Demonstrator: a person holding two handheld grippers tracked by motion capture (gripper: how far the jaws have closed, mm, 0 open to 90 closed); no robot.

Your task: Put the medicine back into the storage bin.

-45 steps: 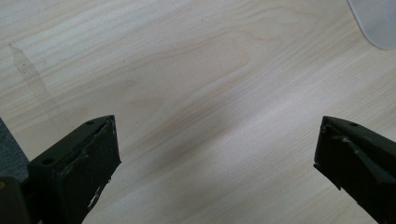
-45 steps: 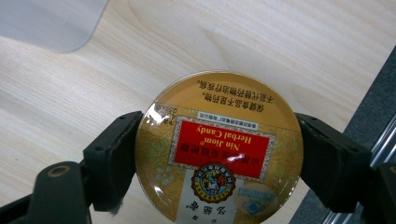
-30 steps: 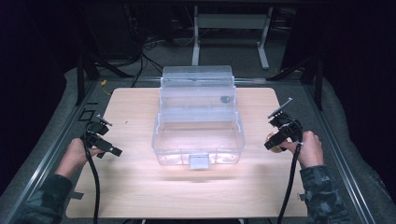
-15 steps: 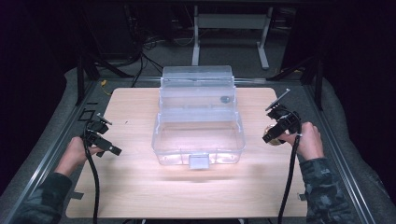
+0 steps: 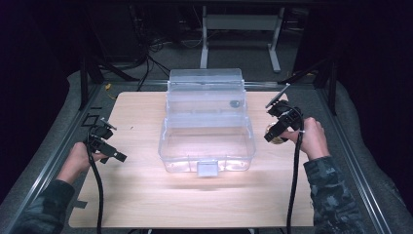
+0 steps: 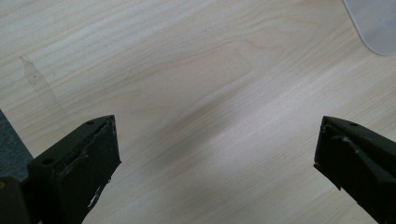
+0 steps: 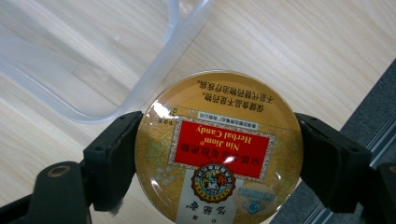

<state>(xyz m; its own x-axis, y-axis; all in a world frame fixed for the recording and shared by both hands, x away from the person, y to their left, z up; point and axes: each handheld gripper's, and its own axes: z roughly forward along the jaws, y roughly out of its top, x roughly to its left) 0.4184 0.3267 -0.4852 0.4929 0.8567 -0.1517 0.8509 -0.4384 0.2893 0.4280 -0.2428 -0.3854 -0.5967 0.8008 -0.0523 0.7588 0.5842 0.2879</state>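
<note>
A round gold candy tin point(image 7: 218, 149) with a red label sits clamped between the two black jaws of my right gripper point(image 7: 218, 158), held above the wood. In the high view the right gripper point(image 5: 274, 135) hangs beside the right wall of the clear plastic box point(image 5: 207, 124), and the tin point(image 5: 273, 138) peeks out under it. The box stands open in the middle of the table, its lid tipped back. My left gripper point(image 5: 111, 151) rests at the table's left side, and its jaws point(image 6: 215, 163) stand wide apart over bare wood.
The light wooden tabletop point(image 5: 146, 195) has free room in front of the box and on both sides. A rounded corner of the box point(image 7: 116, 93) lies just ahead of the tin. Metal rails point(image 5: 53, 156) and grey padding border the table.
My right gripper has lifted off the table with the tin and drifted toward the box's right wall. The left gripper has stayed where it was.
</note>
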